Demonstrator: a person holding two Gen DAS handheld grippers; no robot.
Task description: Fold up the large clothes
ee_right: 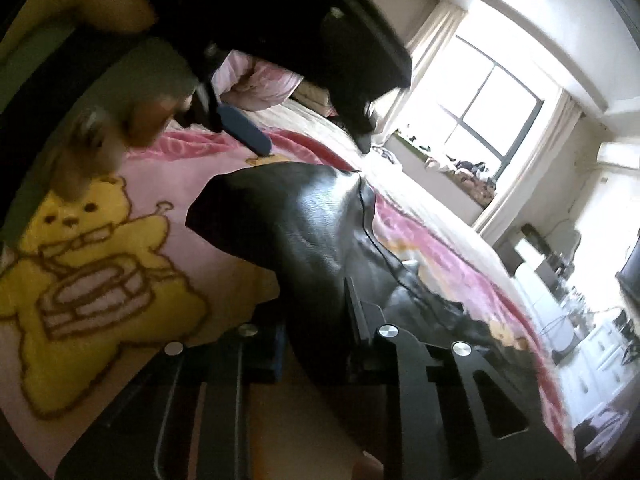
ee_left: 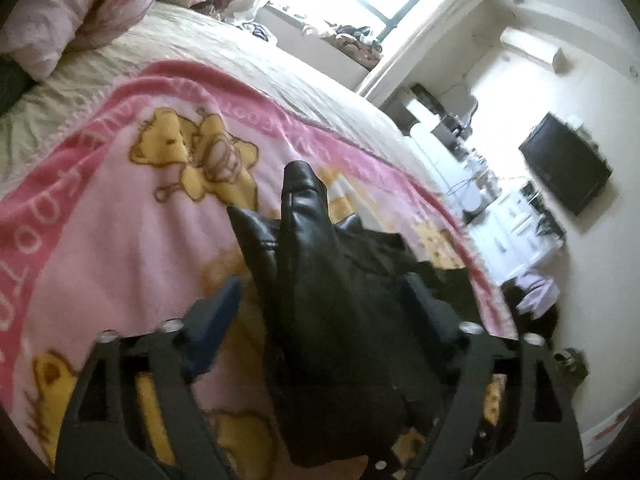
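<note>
A black leather garment [ee_left: 316, 280] lies over a pink bear-print blanket [ee_left: 120, 216] on the bed. In the left wrist view my left gripper [ee_left: 320, 300] stands open, its blue-padded finger [ee_left: 216, 320] to the left of the leather and the other finger [ee_left: 424, 300] to the right. In the right wrist view the leather [ee_right: 304, 224] rises in a fold between the fingers of my right gripper [ee_right: 316, 344], which is shut on it. The left gripper's blue pad [ee_right: 248, 130] and the person's hand show at upper left there.
A cream bedsheet [ee_left: 240, 48] and pink pillow [ee_left: 72, 8] lie beyond the blanket. A cluttered windowsill [ee_left: 344, 40] is under a bright window. A wall TV [ee_left: 568, 168] and white furniture stand at right. A dark hanging cloth [ee_right: 320, 32] fills the right view's top.
</note>
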